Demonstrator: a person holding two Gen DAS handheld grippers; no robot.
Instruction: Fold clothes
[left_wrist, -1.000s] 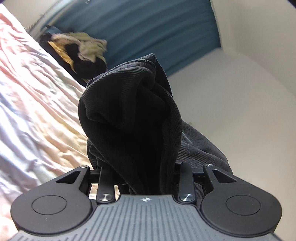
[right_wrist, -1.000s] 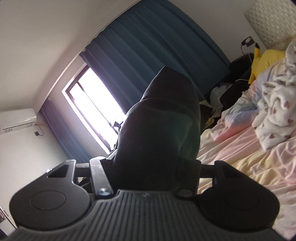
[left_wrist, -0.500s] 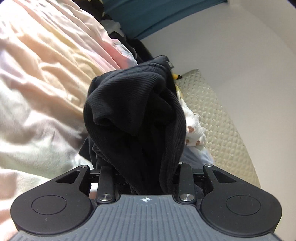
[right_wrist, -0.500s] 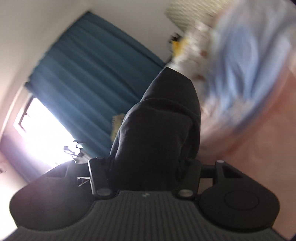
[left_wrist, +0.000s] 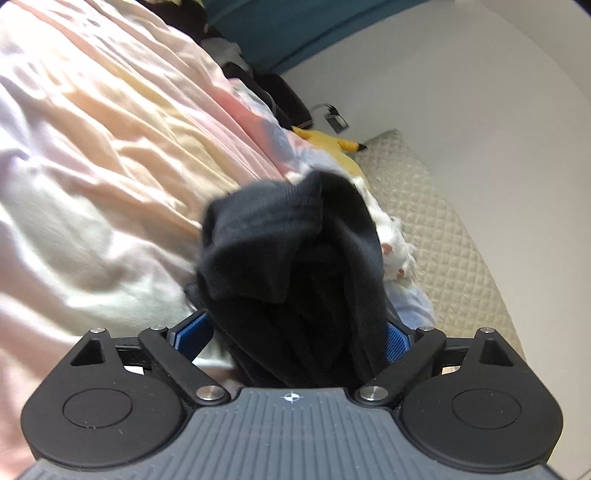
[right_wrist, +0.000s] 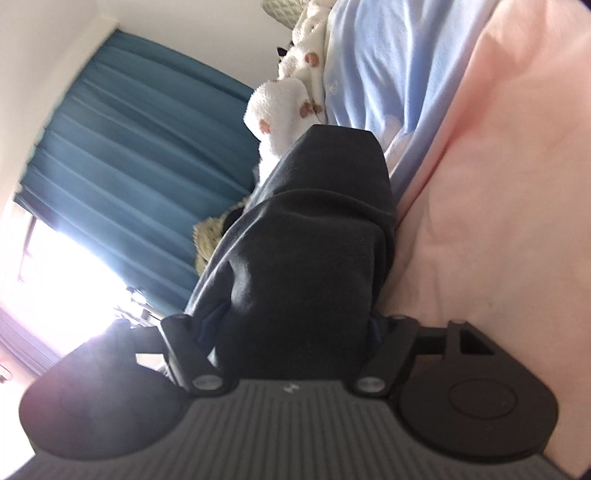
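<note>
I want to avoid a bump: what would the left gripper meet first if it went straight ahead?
Probably the white spotted fleece beyond the black garment bunched in the left gripper; depth is unclear.

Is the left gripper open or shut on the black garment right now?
Open. The left gripper has its blue pads spread wide, apart from the bunched black garment lying loosely between them.
</note>
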